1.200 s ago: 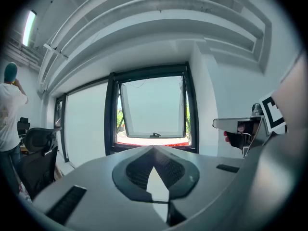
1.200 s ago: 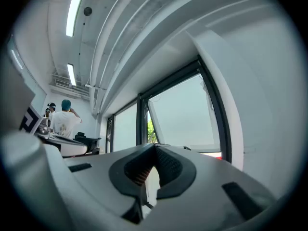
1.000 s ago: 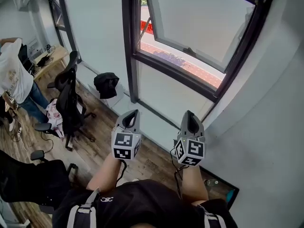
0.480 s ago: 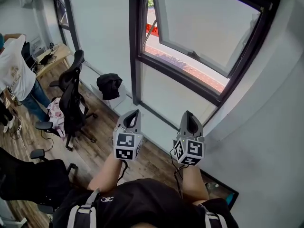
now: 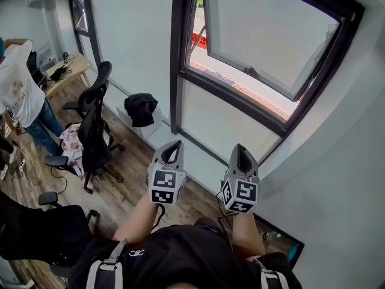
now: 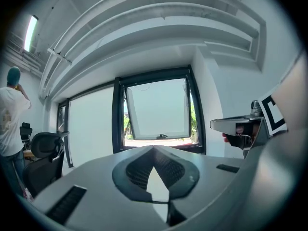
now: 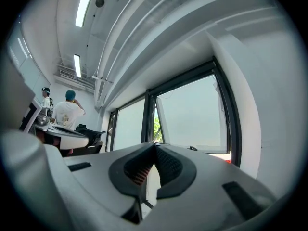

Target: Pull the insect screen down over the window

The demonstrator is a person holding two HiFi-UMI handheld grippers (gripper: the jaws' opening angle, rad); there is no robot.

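Both grippers were held low in front of the body, well short of the window (image 5: 180, 59); the left gripper (image 5: 171, 152) was seen with its jaws fully together and nothing between them, and the right gripper (image 5: 241, 155) was likewise closed and empty. The glazed sash (image 5: 271, 35) was found tilted outward, hinged at its top, with the dark frame standing clear around it; the insect screen itself could not be made out in any view, and it was judged to be rolled up at the head of the frame, above what the head view took in. The step in hand was taken to be the approach, with no contact yet made; it was judged that the grippers should be raised toward the top rail, the pull bar or tab located first, and one set of jaws opened only when close to it. A grip near the bar's middle was thought best, so that the mesh would be drawn down evenly and not skewed in its side tracks; a steady, straight pull was advised. The office chair (image 5: 93, 116) to the left was well apart and no hindrance.
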